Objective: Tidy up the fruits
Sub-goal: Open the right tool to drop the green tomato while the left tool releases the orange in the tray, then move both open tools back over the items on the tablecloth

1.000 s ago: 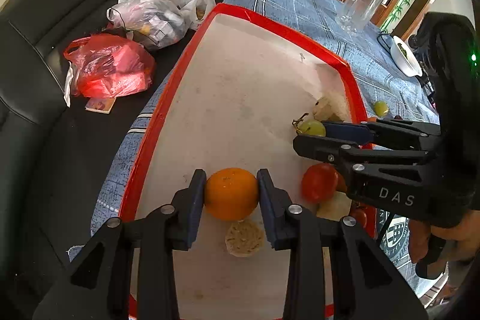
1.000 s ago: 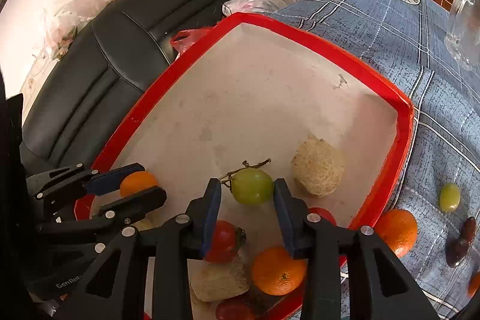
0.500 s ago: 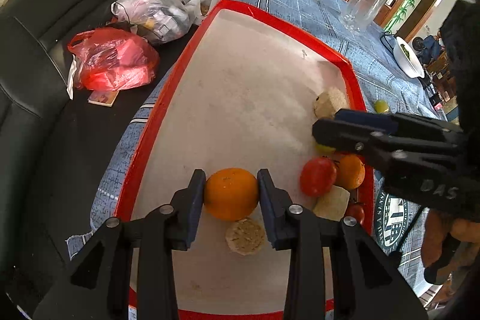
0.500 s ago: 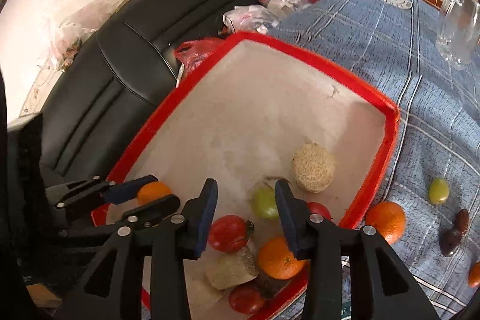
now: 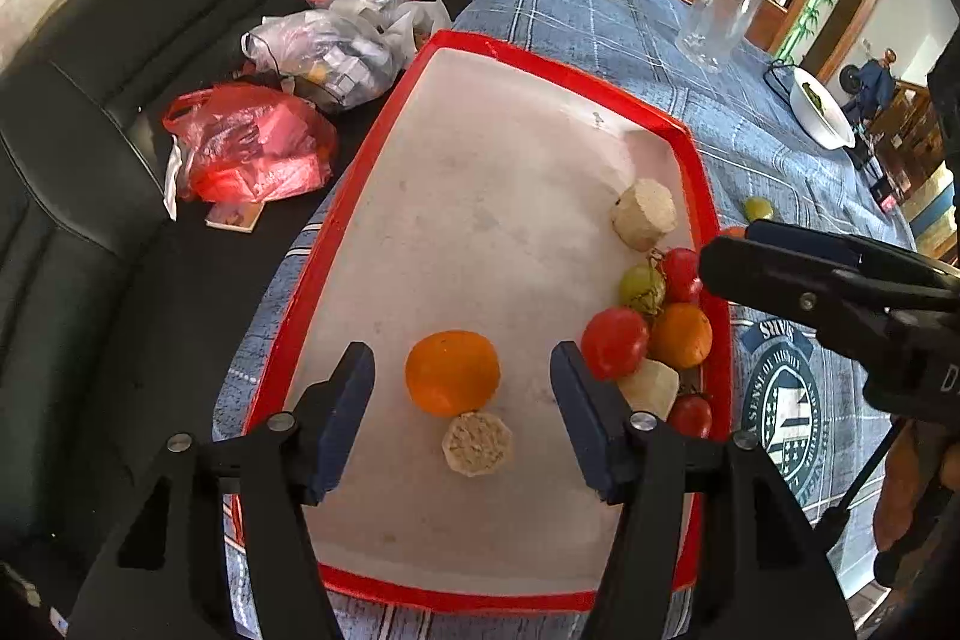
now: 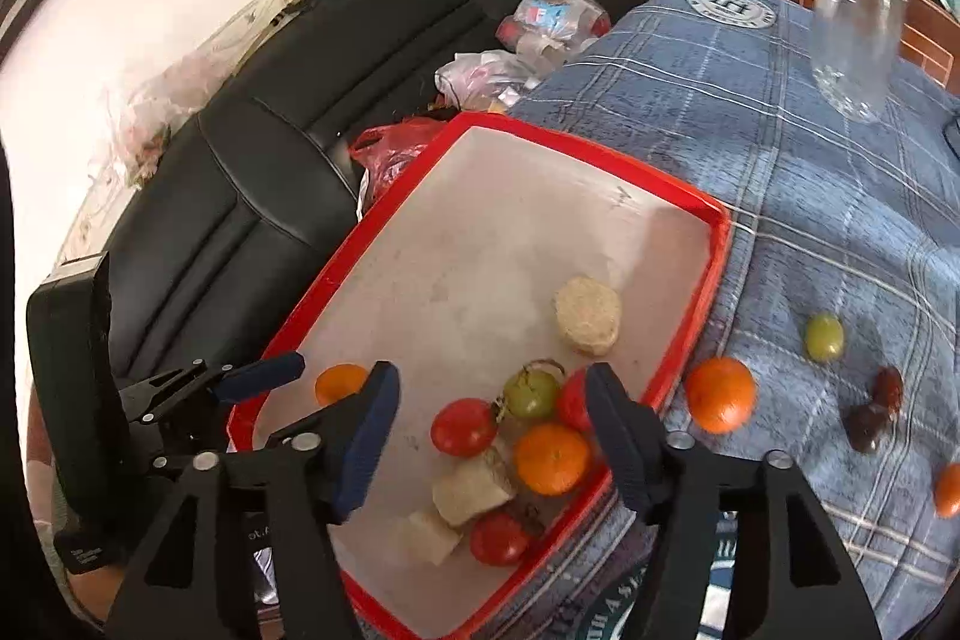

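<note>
The left gripper [image 5: 462, 388] hangs over the red tray [image 5: 372, 160]. Its jaws are opening, and its blue pads [image 5: 345, 418] stand apart on both sides of a big orange [image 5: 452, 371]. The pads do not touch the orange, which sits on the tray floor. A round tan fruit [image 5: 477, 443] touches the orange at its 5 o'clock side.

In the left wrist view, more fruit sits in a bunch at 3 o'clock from the big orange, close to the tray's rim. There is a red tomato [image 5: 613, 342], a second orange [image 5: 681, 335], a green grape [image 5: 641, 287] with a stem, and a pale chunk [image 5: 649, 388]. Another tan fruit [image 5: 643, 214] lies at 12 o'clock from the bunch.

The right gripper [image 6: 489, 436] hangs above that bunch. Its jaws are opening too, and the pads press on nothing. In the right wrist view, the green grape [image 6: 529, 393] and the tomato [image 6: 463, 426] lie on the tray below the gap.

Some fruit is not in the tray. On the blue checked cloth [image 6: 780, 160], at 3 o'clock from the tray, lie a loose orange [image 6: 720, 394], a loose green grape [image 6: 824, 337] and two dark fruits [image 6: 876, 412]. A clear glass jar [image 6: 858, 46] stands on the cloth at 1 o'clock. Plastic bags [image 5: 252, 142] lie on the black sofa [image 5: 90, 130] at 10 o'clock.
</note>
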### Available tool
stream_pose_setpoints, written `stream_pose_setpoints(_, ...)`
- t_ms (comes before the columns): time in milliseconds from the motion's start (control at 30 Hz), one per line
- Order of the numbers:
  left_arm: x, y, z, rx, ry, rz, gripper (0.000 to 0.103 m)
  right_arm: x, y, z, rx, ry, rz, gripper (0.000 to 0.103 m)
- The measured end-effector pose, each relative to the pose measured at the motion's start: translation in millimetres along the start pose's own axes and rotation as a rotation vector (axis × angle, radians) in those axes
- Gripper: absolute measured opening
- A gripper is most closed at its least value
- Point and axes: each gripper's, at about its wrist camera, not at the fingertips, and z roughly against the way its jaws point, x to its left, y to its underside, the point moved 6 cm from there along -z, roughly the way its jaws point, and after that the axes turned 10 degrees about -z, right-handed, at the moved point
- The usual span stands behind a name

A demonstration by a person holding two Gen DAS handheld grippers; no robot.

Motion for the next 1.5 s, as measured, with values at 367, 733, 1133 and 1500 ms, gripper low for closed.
stream_pose_setpoints(367,-34.0,0.6,9.8,-0.011,0.031,-0.058,0.067,-29.8,18.7,34.7,-0.04,0.022,-0.052,0.068)
stream_pose_setpoints(733,-102.4,-18.0,12.1,-0.038,0.125,-0.198,0.067,-111.7,54.7,74.6,-0.073,0.114,-0.216,0.069)
stream_pose_setpoints(1133,-136.6,-18.2,17.9,-0.074,0.131,-0.22,0.067,-138.8,79.2,104.8,-0.093,0.16,-0.22,0.069)
stream_pose_setpoints(1500,-189.9,-21.3,9.0,-0.048,0.218,-0.265,0.067,-205.0,99.2,150.9,-0.147,0.229,-0.343,0.07)
